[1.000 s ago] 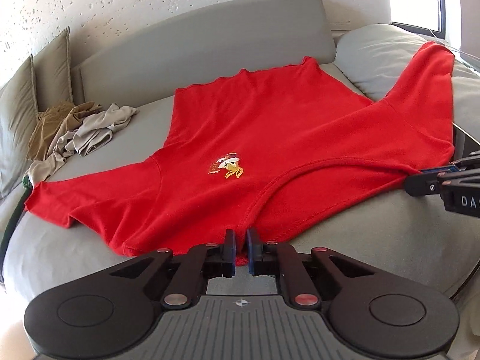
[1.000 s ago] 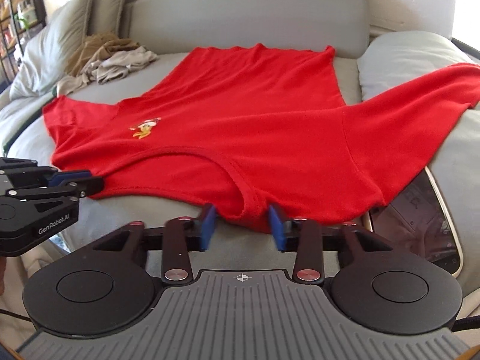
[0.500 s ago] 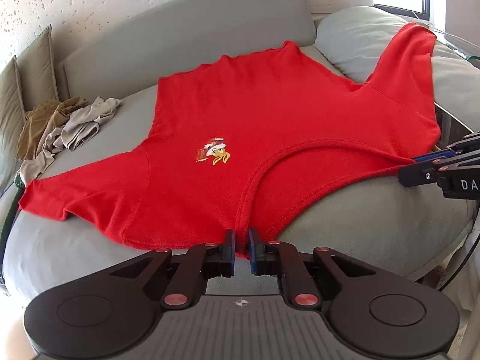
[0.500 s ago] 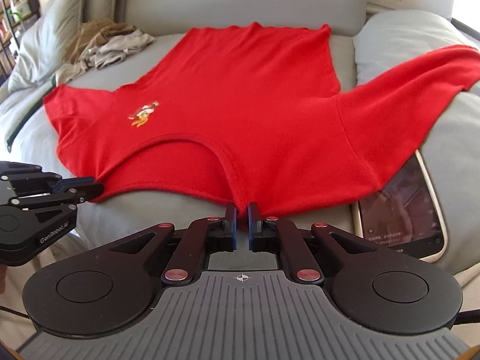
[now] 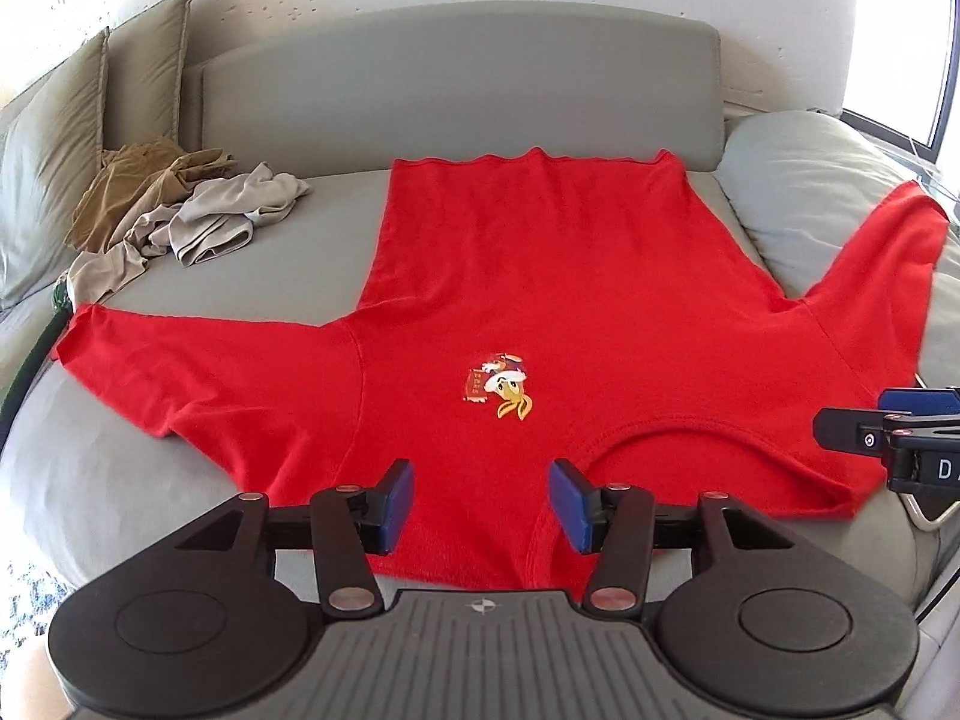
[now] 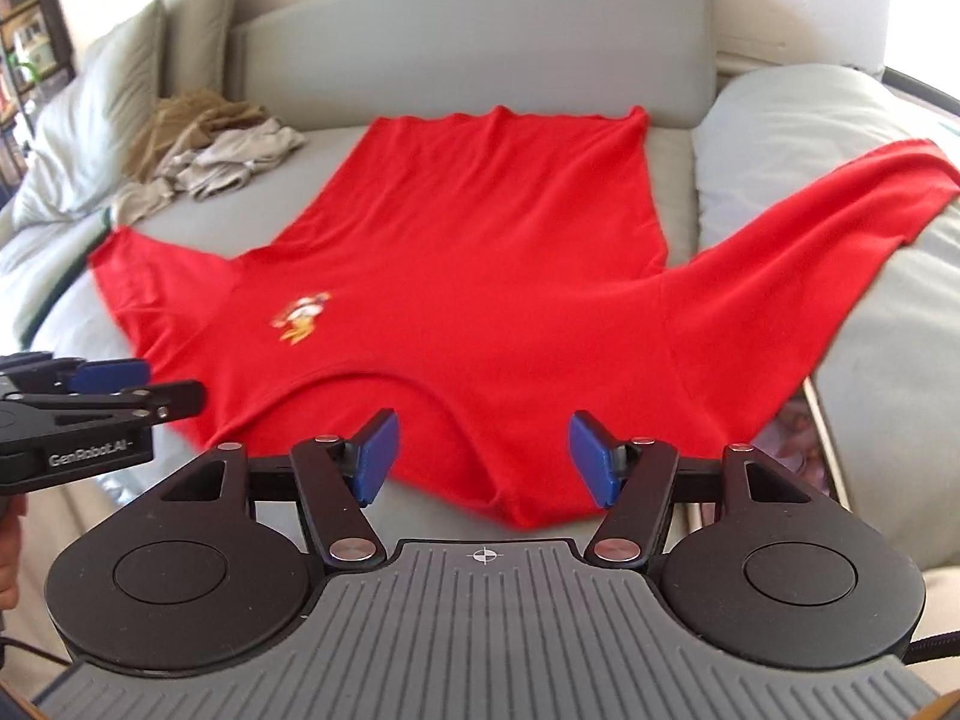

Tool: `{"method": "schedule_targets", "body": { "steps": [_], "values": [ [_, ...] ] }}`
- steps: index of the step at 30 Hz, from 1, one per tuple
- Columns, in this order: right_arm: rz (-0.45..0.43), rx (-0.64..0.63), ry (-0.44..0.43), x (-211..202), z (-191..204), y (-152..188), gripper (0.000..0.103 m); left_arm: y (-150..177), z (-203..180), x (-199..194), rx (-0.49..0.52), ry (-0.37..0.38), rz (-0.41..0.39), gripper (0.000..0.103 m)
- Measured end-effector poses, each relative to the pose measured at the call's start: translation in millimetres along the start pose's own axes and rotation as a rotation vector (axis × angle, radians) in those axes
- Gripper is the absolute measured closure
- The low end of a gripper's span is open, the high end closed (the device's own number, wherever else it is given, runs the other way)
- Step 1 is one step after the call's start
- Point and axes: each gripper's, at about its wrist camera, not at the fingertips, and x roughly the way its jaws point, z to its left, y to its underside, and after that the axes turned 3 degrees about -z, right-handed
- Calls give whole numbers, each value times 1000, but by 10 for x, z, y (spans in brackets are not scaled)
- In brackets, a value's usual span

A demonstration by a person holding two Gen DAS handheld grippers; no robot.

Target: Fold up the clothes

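Left claw (image 5: pixel 483 504) jaws apart, holding nothing, over the near shoulder edge of the red shirt (image 5: pixel 540 276) at lower centre. Right claw (image 6: pixel 480 459) likewise apart and empty, at the collar edge. Shirt lies spread flat, front up, on the grey sofa (image 5: pixel 180 276); long axis runs from collar at bottom to hem at top. One sleeve reaches far left, the other climbs the cushion (image 5: pixel 798 180) at right. Crumpled clothes (image 5: pixel 180 210) upper left; bare seat beside them.

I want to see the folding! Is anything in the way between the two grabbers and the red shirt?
No. Both the left gripper and right gripper hang open right over the red shirt, with nothing in between.
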Motion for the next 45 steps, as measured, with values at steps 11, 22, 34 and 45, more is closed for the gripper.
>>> {"method": "schedule_targets", "body": {
  "steps": [11, 22, 34, 45],
  "values": [
    [170, 19, -31, 244, -192, 285, 34, 285, -108, 134, 117, 57, 114, 54],
    [-104, 559, 109, -284, -1456, 84, 55, 302, -22, 183, 51, 78, 134, 51],
    [-71, 779, -3, 401, -2105, 14, 69, 297, -29, 191, 50, 69, 135, 50],
    [-119, 615, 189, 369, -1888, -170, 103, 307, -15, 191, 48, 74, 133, 50]
  ]
}}
